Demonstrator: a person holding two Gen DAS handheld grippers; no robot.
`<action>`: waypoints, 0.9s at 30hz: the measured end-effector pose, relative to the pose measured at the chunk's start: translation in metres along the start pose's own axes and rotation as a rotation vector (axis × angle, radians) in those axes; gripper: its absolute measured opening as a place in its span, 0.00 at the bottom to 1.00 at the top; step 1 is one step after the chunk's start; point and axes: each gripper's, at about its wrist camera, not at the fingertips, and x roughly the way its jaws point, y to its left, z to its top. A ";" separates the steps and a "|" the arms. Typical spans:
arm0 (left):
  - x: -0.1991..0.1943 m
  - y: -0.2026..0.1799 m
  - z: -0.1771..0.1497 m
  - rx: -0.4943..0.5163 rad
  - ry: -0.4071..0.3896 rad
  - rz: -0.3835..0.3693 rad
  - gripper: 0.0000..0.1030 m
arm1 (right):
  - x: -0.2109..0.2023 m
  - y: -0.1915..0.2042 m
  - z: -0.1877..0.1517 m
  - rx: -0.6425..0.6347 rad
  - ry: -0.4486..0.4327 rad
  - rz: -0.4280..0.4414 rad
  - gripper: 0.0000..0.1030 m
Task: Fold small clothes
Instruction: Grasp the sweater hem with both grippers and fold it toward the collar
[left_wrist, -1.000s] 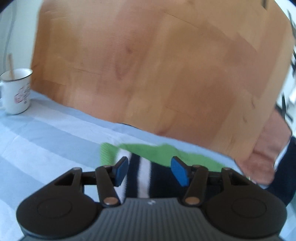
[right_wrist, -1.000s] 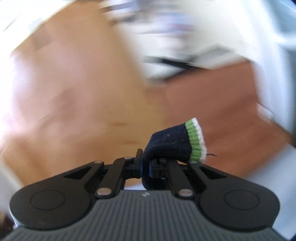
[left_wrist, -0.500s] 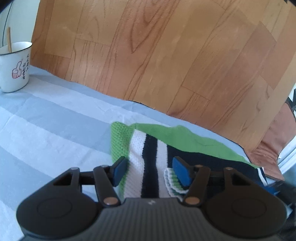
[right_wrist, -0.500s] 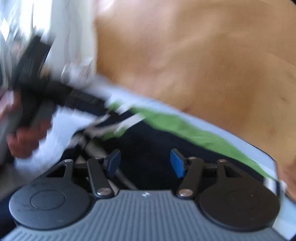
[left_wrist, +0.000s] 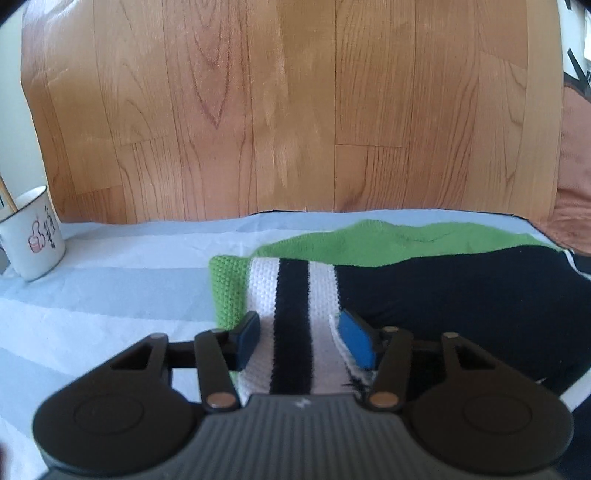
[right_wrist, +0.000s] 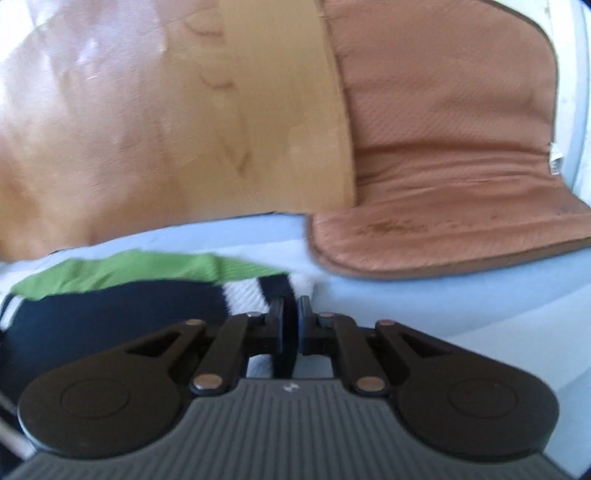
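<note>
Both grippers set at opposite ends of a small knit garment, ready to fold.

Left wrist view: the left gripper (left_wrist: 300, 341) is spread wide, its blue pads (left_wrist: 356, 343) straddling the white-and-black striped hem of the sweater (left_wrist: 461, 291), which lies flat on the blue striped cloth (left_wrist: 110, 295) near its far edge; a mug (left_wrist: 35, 240) stands at the far left. Next, I judge, these fingers must clamp the hem.

Right wrist view: the right gripper (right_wrist: 290, 328) looks clenched on the sweater's striped end (right_wrist: 255, 295), just beside a brown cushion (right_wrist: 443, 206); lifting both ends together seems next.
</note>
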 end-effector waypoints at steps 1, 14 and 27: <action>0.000 0.002 0.001 -0.005 0.005 -0.001 0.54 | 0.001 0.003 0.001 0.001 0.004 -0.015 0.12; -0.131 0.065 -0.091 -0.162 0.108 -0.350 0.65 | -0.165 -0.017 -0.050 0.012 0.083 0.364 0.53; -0.218 0.056 -0.152 -0.147 0.062 -0.206 0.06 | -0.251 -0.052 -0.123 0.100 0.021 0.402 0.53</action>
